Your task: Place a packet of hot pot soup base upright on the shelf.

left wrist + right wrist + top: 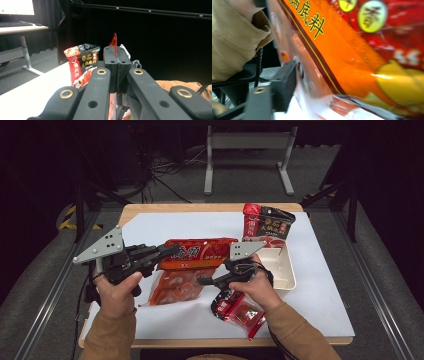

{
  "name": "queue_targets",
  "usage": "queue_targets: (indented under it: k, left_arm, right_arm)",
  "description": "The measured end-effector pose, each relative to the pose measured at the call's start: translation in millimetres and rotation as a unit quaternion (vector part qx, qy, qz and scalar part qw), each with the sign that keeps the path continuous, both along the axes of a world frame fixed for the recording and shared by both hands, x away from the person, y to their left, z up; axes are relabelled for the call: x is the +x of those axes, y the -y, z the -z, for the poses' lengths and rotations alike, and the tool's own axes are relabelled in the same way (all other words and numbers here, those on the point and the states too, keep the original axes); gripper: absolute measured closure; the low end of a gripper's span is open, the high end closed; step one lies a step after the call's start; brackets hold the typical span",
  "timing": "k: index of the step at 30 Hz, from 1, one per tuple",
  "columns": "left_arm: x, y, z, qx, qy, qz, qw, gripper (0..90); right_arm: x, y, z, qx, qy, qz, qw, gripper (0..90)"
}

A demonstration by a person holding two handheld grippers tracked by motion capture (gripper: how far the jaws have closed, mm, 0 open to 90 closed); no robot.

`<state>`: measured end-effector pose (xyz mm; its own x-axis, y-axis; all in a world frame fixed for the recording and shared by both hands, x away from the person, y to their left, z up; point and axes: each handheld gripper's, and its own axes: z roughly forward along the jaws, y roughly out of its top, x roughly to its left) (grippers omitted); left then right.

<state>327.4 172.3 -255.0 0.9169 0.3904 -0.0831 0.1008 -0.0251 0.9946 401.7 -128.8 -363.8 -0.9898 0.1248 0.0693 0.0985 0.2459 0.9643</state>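
Observation:
A large red-and-orange sauce packet (200,252) lies across the middle of the white sheet, and its near part (175,289) slopes toward me. My left gripper (172,251) is shut on the packet's left edge. In the left gripper view the jaws (117,53) are pressed together with a red sliver of packet (114,41) sticking up between them. My right gripper (200,280) points left at the packet's lower right edge. In the right gripper view the packet (362,50) is very close; one finger (284,85) stands beside its clear rim and the other is hidden.
A black-and-red packet (267,222) (82,63) stands upright at the far end of a white tray (286,272) on the right. Small red-and-black packets (239,311) lie under my right hand. The white sheet (320,295) covers the wooden table (200,207).

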Motion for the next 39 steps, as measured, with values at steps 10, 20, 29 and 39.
queue_targets:
  k: [10,20,29,39]
  left_arm:
    - [0.0,-3.4,0.5,-0.003,-0.001,-0.008,1.0000,90.0]
    - [1.6,-8.3,1.1,-0.018,-0.004,-0.011,0.9998,90.0]
    - [3.1,-8.2,2.6,-0.015,-0.003,-0.018,0.9997,90.0]
    - [5.8,-12.2,6.8,0.001,-0.009,-0.046,0.9989,80.0]
  right_arm:
    - [-6.4,6.1,-7.7,-0.019,0.018,-0.038,0.9989,66.0]
    - [-15.4,12.4,-21.2,-0.030,0.029,-0.048,0.9980,69.9]
    - [-17.1,17.7,-23.9,-0.030,0.028,-0.042,0.9982,70.1]
    - [-17.7,28.7,-38.7,-0.048,0.016,-0.020,0.9985,70.3]
